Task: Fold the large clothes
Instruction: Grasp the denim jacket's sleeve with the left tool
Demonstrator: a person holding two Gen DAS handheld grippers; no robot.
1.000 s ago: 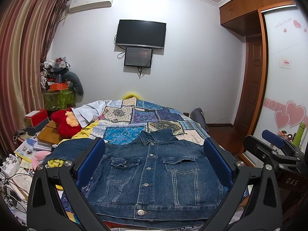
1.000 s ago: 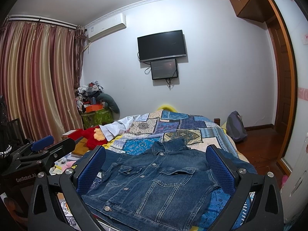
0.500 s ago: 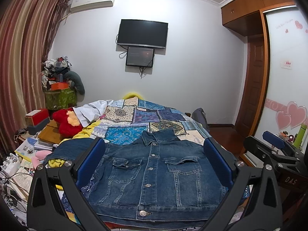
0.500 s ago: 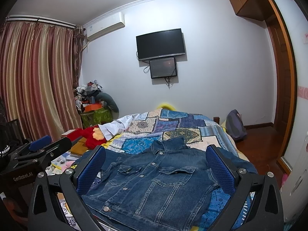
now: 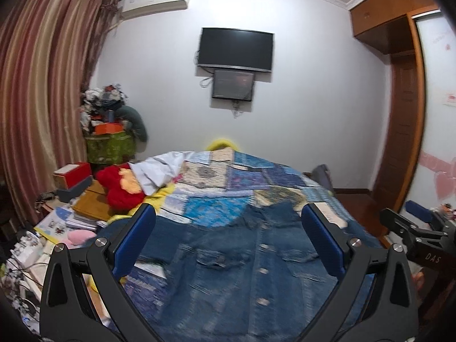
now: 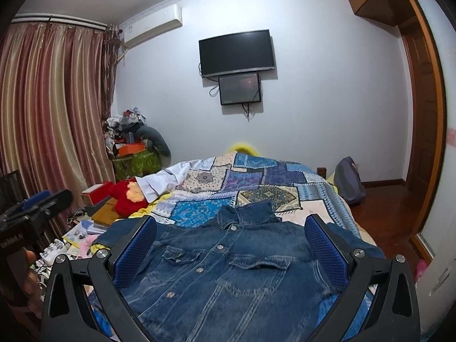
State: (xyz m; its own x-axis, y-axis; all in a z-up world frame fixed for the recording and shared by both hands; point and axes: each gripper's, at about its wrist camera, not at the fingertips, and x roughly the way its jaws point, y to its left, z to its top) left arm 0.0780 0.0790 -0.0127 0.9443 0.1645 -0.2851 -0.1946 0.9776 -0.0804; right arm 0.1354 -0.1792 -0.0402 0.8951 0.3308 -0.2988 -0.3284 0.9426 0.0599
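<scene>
Work surface: a bed covered by a patchwork quilt (image 6: pixel 250 182) in blue, cream and purple panels. Beyond it a white wall carries a dark TV (image 6: pixel 236 52) with a smaller screen (image 6: pixel 240 89) directly below, and an air conditioner (image 6: pixel 154 25) sits high near the ceiling. Striped curtains (image 6: pixel 51 114) hang on the left side of both views; a wooden door (image 6: pixel 421 131) stands on the right. A red plush toy (image 6: pixel 128 198) lies at the quilt's left edge, beside a pile of books and boxes. A green bin (image 6: pixel 136 165) heaped with clutter stands in the far left corner.

Denim jacket (image 6: pixel 228 270): spread flat, front side up, buttoned, on the near end of the bed. Collar points toward the far wall; hem toward the cameras. Long axis runs collar to hem, along the bed's length. One sleeve extends off to the left, the other to the right. The left wrist view is motion-blurred.

Left gripper (image 5: pixel 228 245): fingers spread wide, holding nothing, above the jacket's near part.
Right gripper (image 6: pixel 230 250): fingers likewise spread apart, nothing between them, above the jacket.
</scene>
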